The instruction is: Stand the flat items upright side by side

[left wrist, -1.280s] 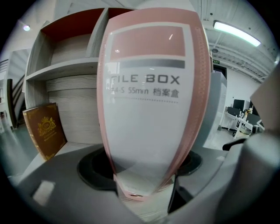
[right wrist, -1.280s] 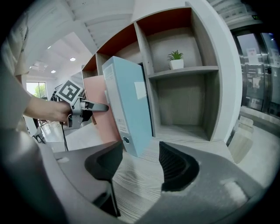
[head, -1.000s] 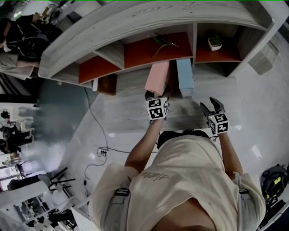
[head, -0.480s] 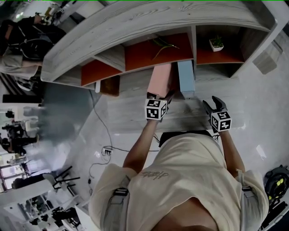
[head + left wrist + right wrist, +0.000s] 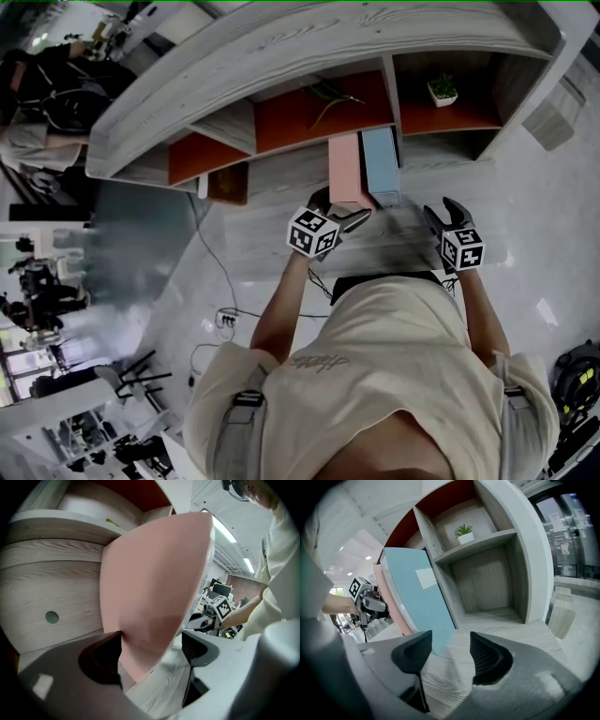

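A pink flat item (image 5: pixel 349 169) stands upright on the wooden shelf board (image 5: pixel 272 239), right against a light blue flat item (image 5: pixel 380 161) that also stands upright. In the left gripper view the pink item (image 5: pixel 154 583) fills the middle, its lower corner between the jaws of my left gripper (image 5: pixel 152 651). Those jaws have just been opening; one pad lies close to the item's face and the other stands clear of it. My left gripper (image 5: pixel 339 210) sits at the pink item's near end. My right gripper (image 5: pixel 443 214) is open and empty, with the blue item (image 5: pixel 417 592) ahead to its left.
A small potted plant (image 5: pixel 443 89) stands in the upper right cubby. A brown box (image 5: pixel 228 183) sits at the shelf's left. A cable (image 5: pixel 202 262) runs across the floor. The cubby (image 5: pixel 487 588) right of the blue item holds nothing.
The pink item went from leaning left to standing upright against the blue one. My left gripper rolled, shifted left and spread its jaws. The right gripper stayed put.
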Tool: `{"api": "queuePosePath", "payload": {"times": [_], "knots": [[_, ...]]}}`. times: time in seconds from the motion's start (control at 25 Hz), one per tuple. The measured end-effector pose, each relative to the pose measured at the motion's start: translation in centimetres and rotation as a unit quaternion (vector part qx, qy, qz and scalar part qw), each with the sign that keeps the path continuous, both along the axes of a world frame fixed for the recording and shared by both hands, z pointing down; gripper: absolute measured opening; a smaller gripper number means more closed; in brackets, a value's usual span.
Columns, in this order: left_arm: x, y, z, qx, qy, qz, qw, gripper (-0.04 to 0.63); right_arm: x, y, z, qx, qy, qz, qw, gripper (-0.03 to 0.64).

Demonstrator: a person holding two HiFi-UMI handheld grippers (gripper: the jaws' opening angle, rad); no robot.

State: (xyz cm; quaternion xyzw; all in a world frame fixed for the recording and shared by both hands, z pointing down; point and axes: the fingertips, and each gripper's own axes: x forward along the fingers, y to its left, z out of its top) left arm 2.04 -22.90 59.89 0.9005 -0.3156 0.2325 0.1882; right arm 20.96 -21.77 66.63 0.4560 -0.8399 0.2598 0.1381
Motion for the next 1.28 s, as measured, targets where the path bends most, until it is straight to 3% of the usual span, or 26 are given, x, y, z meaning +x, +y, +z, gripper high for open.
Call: {"api": "queuePosePath", "payload": {"times": [0.4, 0.76, 1.08, 1.28], "knots": [[0.9, -1.2, -0.2, 0.015, -0.017, 0.004, 0.9997, 0.416, 0.1, 1.3, 0.6, -0.010, -0.009, 0.001, 1.000, 0.235], [1.2, -1.5, 0.0, 0.000, -0.014, 0.011, 0.9998, 0.439, -0.3, 1.7, -0.3, -0.012, -0.018, 0.001, 1.000, 0.235], [0.3, 0.0, -1.6, -0.005, 0.037, 0.002, 0.9993, 0.397, -1.4, 1.2, -3.8, 0.002, -0.040, 0.028, 0.999, 0.235], [-1.3, 2.1, -3.8, 0.014, 0.070, -0.003, 0.9974, 0.323, -2.3, 1.8, -6.8, 0.033, -0.001, 0.005, 0.999, 0.235]]}}
